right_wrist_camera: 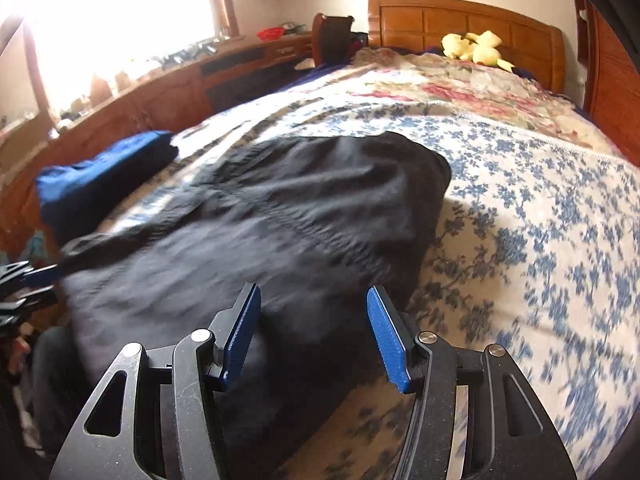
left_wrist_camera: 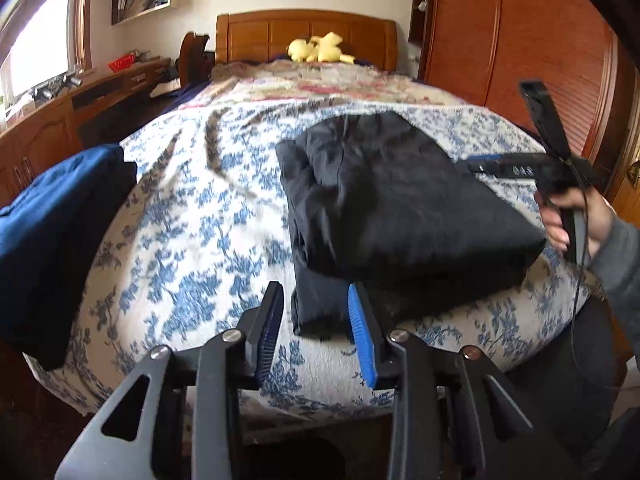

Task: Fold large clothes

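My left gripper [left_wrist_camera: 314,332] hangs low over the near edge of the bed [left_wrist_camera: 192,216]; its jaws are a little apart and nothing is pressed between the pads, though the near corner of the black garment [left_wrist_camera: 400,208] shows in the gap. My right gripper [right_wrist_camera: 314,334] has its jaws wider apart, and they are empty too, just over the near end of the same garment [right_wrist_camera: 260,240]. The garment lies folded in a thick packet on the flowered cover, toward the right side as my left camera sees it. I judge it soft and limp, not heavy, with several layers that can slide over each other, so I think a hold on one layer only would open the fold. It seems better to take a whole edge or corner with all layers together, one gripper at each end. The left view shows the packet complete, with a lower layer that sticks out at the front, and my right hand [left_wrist_camera: 576,220] on the tool handle. The right view is blurred and shows mostly creases from close by. A blue garment [left_wrist_camera: 52,232] lies apart at the left edge of the bed.
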The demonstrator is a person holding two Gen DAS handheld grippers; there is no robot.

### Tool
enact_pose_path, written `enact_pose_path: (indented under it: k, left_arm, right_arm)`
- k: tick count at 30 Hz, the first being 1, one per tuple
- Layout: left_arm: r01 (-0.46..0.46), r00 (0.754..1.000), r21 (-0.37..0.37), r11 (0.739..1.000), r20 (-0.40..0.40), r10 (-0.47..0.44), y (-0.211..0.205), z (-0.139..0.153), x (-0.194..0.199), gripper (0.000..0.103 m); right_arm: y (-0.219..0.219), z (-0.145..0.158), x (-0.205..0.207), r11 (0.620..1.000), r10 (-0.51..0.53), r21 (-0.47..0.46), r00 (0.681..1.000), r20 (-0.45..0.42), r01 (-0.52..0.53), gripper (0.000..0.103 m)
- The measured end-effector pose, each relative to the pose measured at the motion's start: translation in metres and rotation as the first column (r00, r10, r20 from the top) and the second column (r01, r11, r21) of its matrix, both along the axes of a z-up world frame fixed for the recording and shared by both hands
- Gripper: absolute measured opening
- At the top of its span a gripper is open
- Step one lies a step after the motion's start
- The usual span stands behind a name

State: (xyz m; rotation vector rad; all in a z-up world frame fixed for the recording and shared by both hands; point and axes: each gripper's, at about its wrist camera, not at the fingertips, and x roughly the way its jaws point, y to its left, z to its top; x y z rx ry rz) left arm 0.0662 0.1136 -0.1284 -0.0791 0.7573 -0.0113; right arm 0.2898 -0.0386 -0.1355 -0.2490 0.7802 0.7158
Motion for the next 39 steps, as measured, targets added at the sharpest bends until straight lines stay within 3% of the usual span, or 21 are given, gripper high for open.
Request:
enact_pose_path:
  k: [6,10,14,19,24,29,32,35,37,39]
  left_arm:
    - [-0.008,0.998,0.004,1.000,-0.057,0.009,0.000,-0.018,0.014,0.032]
    - [-0.010,0.996,0.006,1.000,-0.089,0.010,-0.002,-0.029,0.026,0.032]
    - [-0.003,0.994,0.010,1.000,-0.113,0.004,-0.005,-0.042,0.036,0.032]
    - [-0.003,0.995,-0.009,1.000,-0.101,0.002,-0.004,-0.050,0.038,0.034]
    - [0.016,0.994,-0.011,1.000,-0.108,-0.017,-0.002,-0.051,0.042,0.035]
    - [0.017,0.994,0.007,1.000,-0.110,-0.016,-0.004,-0.051,0.042,0.035]
    - [0.015,0.994,0.003,1.000,-0.111,-0.015,-0.004,-0.051,0.042,0.035]
    - [0.014,0.993,0.005,1.000,-0.117,-0.013,-0.004,-0.051,0.043,0.035]
    - [0.012,0.993,0.004,1.000,-0.119,-0.011,-0.003,-0.050,0.043,0.035]
    - [0.006,0.993,0.009,1.000,-0.121,-0.005,-0.002,-0.050,0.044,0.035]
  right_arm:
    - [0.004,-0.018,0.042,0.998,-0.054,0.011,0.998,-0.024,0.055,0.057]
    - [0.007,-0.025,0.064,0.996,-0.089,0.005,0.996,-0.019,0.089,0.060]
    - [0.004,-0.031,0.091,0.993,-0.111,0.025,0.992,-0.067,0.113,0.066]
    - [0.004,-0.037,0.116,0.993,-0.110,0.028,0.986,-0.124,0.115,0.076]
    - [0.020,-0.054,0.132,0.998,-0.054,-0.036,0.979,-0.195,0.048,0.078]
    - [0.020,-0.065,0.137,0.998,-0.058,0.003,0.969,-0.239,0.061,0.080]
    - [0.017,-0.067,0.132,0.998,-0.043,0.029,0.969,-0.242,0.052,0.071]
    - [0.011,-0.062,0.125,0.998,-0.028,0.040,0.974,-0.223,0.038,0.051]
    - [0.005,-0.054,0.115,0.998,-0.035,0.045,0.985,-0.166,0.043,0.037]
    - [0.001,-0.048,0.103,0.998,-0.042,0.039,0.990,-0.132,0.048,0.036]
